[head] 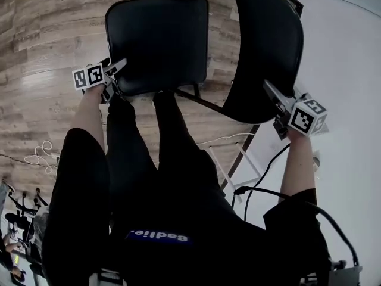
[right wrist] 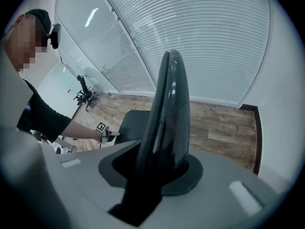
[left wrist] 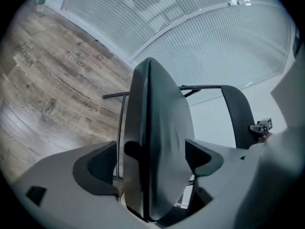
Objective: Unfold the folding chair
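Chair on a wood floor, before the person. Left gripper, jaws wide, straddles the seat edge without pressing; right gripper pinches the backrest rim. The chair looks stiff, fairly heavy and slick-padded, so its rigid edges seem the surest holds.

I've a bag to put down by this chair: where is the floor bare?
Bare wood floor lies left of the seat. Crowded: below the seat, the person's legs and a white frame; cords lie lower left. Right of the backrest all is white, perhaps a wall.
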`<state>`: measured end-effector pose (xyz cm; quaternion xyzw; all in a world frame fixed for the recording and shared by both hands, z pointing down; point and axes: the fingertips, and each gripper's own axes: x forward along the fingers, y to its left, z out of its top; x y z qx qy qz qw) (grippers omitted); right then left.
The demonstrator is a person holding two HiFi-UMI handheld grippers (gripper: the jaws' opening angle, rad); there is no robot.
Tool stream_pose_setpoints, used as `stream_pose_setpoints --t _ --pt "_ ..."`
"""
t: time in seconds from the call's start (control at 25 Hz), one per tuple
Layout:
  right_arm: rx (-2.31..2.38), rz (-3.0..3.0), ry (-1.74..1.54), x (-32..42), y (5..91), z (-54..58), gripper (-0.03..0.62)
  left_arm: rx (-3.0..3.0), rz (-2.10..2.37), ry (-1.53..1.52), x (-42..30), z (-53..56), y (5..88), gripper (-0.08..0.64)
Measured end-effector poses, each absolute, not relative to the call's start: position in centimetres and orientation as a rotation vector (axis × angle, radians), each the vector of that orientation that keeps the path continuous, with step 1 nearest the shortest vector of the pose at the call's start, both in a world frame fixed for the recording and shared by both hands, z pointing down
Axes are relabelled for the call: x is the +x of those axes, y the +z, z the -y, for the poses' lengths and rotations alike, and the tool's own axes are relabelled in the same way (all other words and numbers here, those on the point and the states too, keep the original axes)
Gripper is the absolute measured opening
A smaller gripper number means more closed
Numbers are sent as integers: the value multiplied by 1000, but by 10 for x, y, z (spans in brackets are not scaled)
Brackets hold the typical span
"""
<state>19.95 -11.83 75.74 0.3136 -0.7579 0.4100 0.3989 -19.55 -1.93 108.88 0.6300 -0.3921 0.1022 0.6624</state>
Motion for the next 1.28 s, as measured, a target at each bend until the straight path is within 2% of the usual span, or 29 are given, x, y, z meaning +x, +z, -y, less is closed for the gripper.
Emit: stream_pose_setpoints --t 0.16,0.4,0.48,0.6,0.64,0.92,1.28 --pt "822 1881 1016 206 757 115 103 1480 837 336 -176 -17 1035 431" --pt "935 1848 960 211 755 121 160 1606 655 456 -132 -59 917 431" --pt "971 1838 927 220 747 118 202 1621 646 454 -123 -66 872 431" --pt "1022 1835 835 238 728 123 304 1657 684 413 -115 -60 810 431" --pt "1043 1838 795 243 718 124 316 1679 697 403 -116 -56 790 431" --pt "1339 1980 626 258 613 107 313 1926 720 313 -109 -40 658 430" --pt "1297 2262 670 176 542 17 208 2180 759 54 -92 -27 510 428"
